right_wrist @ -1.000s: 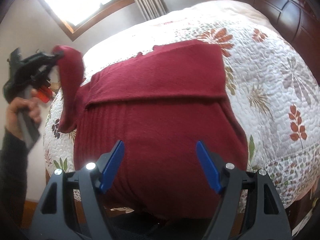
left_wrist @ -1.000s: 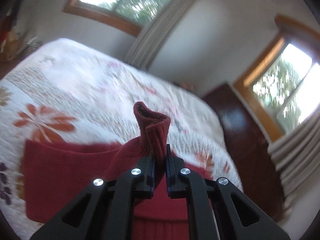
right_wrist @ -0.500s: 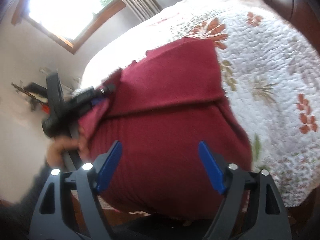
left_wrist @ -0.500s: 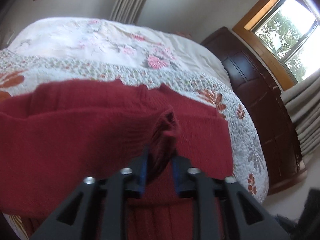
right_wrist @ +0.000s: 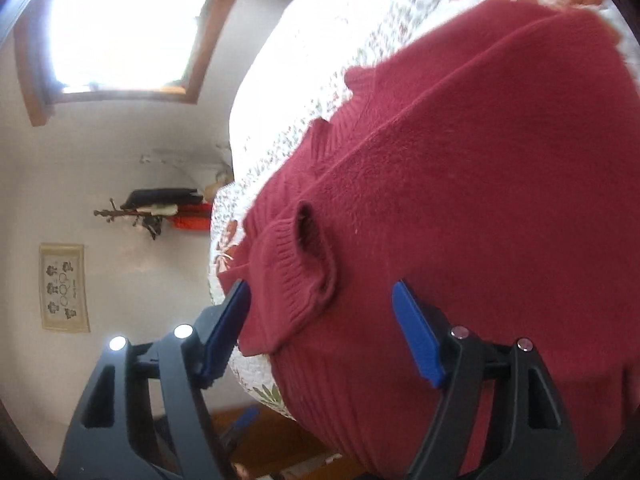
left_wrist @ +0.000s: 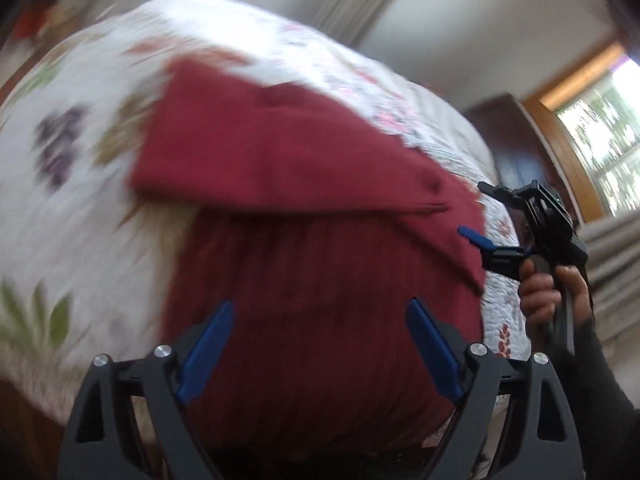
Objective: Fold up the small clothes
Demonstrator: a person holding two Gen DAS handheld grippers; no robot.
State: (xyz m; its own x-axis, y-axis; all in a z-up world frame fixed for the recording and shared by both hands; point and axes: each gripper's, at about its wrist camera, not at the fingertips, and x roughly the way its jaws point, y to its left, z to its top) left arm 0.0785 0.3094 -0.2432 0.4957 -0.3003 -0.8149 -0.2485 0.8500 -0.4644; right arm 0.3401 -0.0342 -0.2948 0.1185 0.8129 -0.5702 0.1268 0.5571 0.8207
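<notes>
A dark red knit sweater (left_wrist: 320,280) lies on the floral quilt (left_wrist: 80,160) of a bed, one sleeve (left_wrist: 280,152) folded across its chest. My left gripper (left_wrist: 320,352) hovers open over the sweater's lower body, holding nothing. The right gripper (left_wrist: 478,212), held by a hand (left_wrist: 540,292), stands open at the sweater's right edge. In the right wrist view, the ribbed sleeve cuff (right_wrist: 296,272) lies on the sweater (right_wrist: 480,160) just ahead of my open right gripper (right_wrist: 322,328), between the lines of its blue pads. The left wrist view is blurred.
Dark wooden furniture (left_wrist: 516,148) and a window (left_wrist: 600,128) with curtains stand beyond the bed's far right. Left of the bed are a wall with a window (right_wrist: 120,20), a shelf of small items (right_wrist: 160,204) and a picture (right_wrist: 64,288). Wooden floor (right_wrist: 280,432) shows below the quilt's (right_wrist: 320,60) edge.
My left gripper carried the sleeve cuff across the sweater, let it go, opened and drew back. The right gripper stayed open and swung over to where the cuff now lies.
</notes>
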